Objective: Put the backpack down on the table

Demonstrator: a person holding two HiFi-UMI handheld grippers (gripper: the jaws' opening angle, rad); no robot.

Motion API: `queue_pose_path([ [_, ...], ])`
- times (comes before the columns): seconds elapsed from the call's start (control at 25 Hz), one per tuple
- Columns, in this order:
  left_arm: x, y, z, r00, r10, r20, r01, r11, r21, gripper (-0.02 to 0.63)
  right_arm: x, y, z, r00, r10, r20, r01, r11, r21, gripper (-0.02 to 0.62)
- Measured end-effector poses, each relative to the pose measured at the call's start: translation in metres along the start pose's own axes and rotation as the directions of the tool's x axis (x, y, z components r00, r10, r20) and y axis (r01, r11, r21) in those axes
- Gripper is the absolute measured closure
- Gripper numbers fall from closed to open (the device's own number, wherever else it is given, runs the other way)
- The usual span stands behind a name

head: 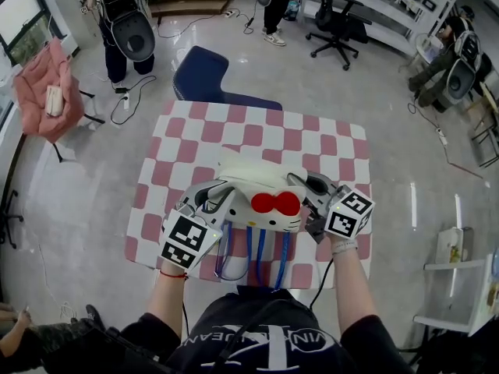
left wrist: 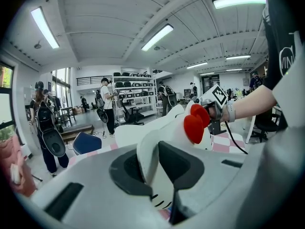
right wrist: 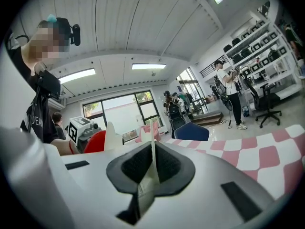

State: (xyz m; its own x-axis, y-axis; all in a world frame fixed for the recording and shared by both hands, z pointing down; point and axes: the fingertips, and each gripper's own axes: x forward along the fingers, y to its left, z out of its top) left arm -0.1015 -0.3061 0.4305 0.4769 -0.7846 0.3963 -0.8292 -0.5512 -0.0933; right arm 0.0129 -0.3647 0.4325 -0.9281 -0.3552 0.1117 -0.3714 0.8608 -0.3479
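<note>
Head view: table (head: 257,131), pink-and-white checked top, spreads beneath both grippers and well ahead of them. Blue chair (head: 204,72) stands past the table's far edge, well apart from either gripper.

Backpack (head: 249,179), white and cat-faced, is between the two grippers over the near half of the table. Cannot tell whether its base touches the top.

Left gripper (head: 222,197) is on the backpack's left side. In the left gripper view its jaws are clamped on a thick white flap of the bag. Right gripper (head: 302,187) is on the right side, and in its own view the jaws are nearly together on a thin white fabric edge.

Red bow (head: 276,203) is on the face, nearer the right gripper. Blue straps (head: 257,255) hang behind the grippers, toward the person.
</note>
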Motion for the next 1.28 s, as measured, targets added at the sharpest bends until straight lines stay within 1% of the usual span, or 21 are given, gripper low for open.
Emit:
queue_pose_path([
  [0.2,0.015,0.014,0.007,1.0,0.023,-0.016,-0.022,0.999,0.025,0.543,0.012,-0.018,0.005,1.0,-0.011,-0.027,0.01,1.0,-0.014,0.584],
  [0.44,0.025,0.018,0.009,0.999,0.04,-0.02,-0.04,0.999,0.019,0.543,0.017,-0.032,0.012,1.0,-0.006,-0.023,0.006,0.999,-0.032,0.584],
  [0.6,0.033,0.021,0.01,0.999,0.049,-0.024,-0.048,0.998,0.031,0.544,0.02,-0.041,0.012,0.999,-0.006,-0.034,0.005,0.999,-0.04,0.584],
  [0.96,0.046,0.033,0.015,0.998,0.063,-0.021,-0.062,0.997,0.05,0.543,0.028,-0.057,0.017,1.0,-0.01,-0.028,0.009,0.999,-0.051,0.584],
  [1.16,0.051,0.038,0.018,0.996,0.087,-0.006,-0.086,0.995,0.043,0.543,0.033,-0.065,0.021,1.0,-0.012,-0.015,0.011,0.997,-0.078,0.583],
  [1.28,0.052,0.037,0.017,0.996,0.085,-0.003,-0.084,0.995,0.053,0.543,0.033,-0.067,0.019,1.0,-0.01,-0.007,0.01,0.996,-0.092,0.583],
])
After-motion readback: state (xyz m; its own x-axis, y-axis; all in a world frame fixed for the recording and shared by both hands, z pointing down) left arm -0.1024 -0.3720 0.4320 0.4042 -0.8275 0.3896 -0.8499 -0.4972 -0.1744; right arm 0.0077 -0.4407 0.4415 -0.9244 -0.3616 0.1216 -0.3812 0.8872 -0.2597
